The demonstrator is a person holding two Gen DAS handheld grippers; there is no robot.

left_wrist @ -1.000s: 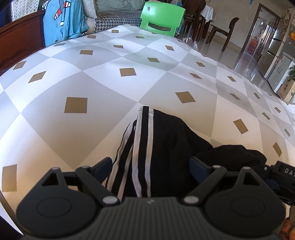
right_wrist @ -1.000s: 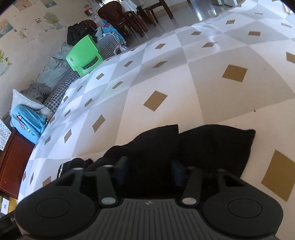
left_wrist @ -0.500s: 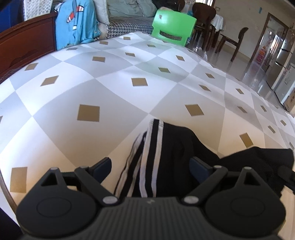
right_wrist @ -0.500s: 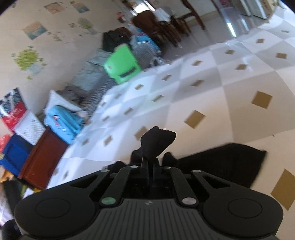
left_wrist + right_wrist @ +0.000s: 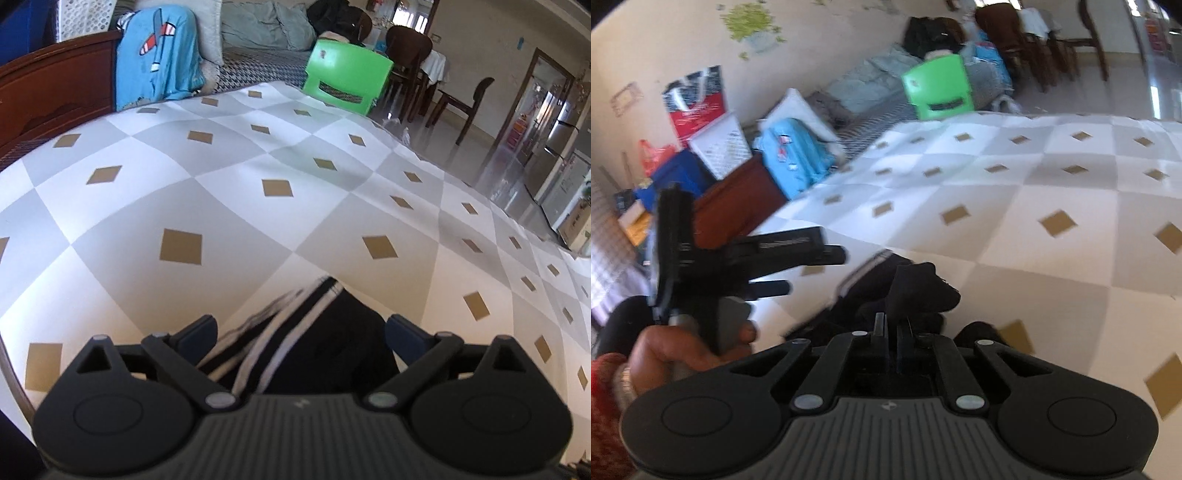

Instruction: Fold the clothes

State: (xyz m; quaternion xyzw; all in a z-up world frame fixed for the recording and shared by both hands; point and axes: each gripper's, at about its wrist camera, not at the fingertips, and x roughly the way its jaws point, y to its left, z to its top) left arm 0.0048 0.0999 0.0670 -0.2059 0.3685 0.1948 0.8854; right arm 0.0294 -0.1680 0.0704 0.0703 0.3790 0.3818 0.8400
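The right tool (image 5: 891, 326) is clenched on a fold of the black striped garment (image 5: 916, 288), raised off the checked counter (image 5: 1052, 258). The left tool (image 5: 301, 328), at nine o'clock, is spread wide over the garment's striped end.

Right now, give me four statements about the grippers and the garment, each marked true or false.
1. The right gripper is shut on the black garment. True.
2. The left gripper is clamped on the garment. False: its fingers stand apart, open around the striped part.
3. The garment has white stripes. True.
4. The green chair stands on the checked cloth. False: it stands beyond the cloth's far edge.
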